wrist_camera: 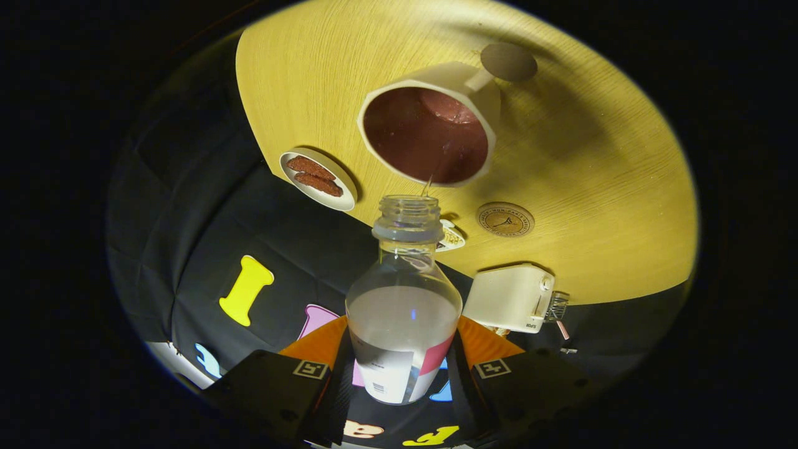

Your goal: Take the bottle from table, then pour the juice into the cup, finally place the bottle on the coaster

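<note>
- The gripper (402,368) clamps the bottle (404,312) between both fingers, tipped forward, mouth open;
- Just beyond the mouth, a thin stream drops into the cup (430,134); pouring is in hand;
- Next, I judge: right the bottle, carry it to the coaster (505,219) on the counter (592,187), beside the cup.

looks like a staged recording booth dressed up as a kitchen corner: black cloth wall (187,206) behind a pale wood table (598,187), with a toaster (508,298), a plate of snacks (318,179), a cup (430,128) and a coaster (505,219).
</note>
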The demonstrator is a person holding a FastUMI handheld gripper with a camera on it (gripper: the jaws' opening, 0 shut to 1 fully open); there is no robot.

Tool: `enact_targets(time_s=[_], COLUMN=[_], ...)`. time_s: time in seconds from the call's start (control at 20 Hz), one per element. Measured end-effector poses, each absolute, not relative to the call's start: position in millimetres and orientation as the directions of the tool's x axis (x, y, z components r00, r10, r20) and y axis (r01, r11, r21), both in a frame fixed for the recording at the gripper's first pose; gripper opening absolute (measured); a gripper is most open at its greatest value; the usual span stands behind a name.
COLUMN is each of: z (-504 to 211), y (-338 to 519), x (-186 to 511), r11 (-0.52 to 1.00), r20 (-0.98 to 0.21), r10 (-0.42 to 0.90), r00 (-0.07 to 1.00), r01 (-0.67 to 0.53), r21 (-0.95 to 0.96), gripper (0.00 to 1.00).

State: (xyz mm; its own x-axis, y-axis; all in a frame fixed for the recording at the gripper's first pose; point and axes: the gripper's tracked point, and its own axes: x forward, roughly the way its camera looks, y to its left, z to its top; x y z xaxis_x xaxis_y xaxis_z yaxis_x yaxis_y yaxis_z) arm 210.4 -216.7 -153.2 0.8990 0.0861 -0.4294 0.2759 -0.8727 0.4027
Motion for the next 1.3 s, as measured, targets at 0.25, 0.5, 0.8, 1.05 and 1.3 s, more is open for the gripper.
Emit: enact_targets(time_s=[0.25, 0.5, 0.8, 1.05, 1.3], z=[-151, -152, -152, -152, -138], y=[-218, -211, -208, -207, -180], x=[211, 212, 210, 206, 195], r11=[-0.878, -0.873, -0.876, -0.855, -0.68], r20=[-0.437, -0.442, -0.451, -0.47, -0.5], r10=[0.083, 0.096, 0.093, 0.086, 0.112], r00=[0.896, 0.892, 0.888, 0.878, 0.859], r01=[0.273, 0.289, 0.288, 0.308, 0.433], r21=[0.394, 0.392, 0.388, 0.418, 0.592], gripper=[0.7, 0.7, 0.7, 0.7, 0.7])
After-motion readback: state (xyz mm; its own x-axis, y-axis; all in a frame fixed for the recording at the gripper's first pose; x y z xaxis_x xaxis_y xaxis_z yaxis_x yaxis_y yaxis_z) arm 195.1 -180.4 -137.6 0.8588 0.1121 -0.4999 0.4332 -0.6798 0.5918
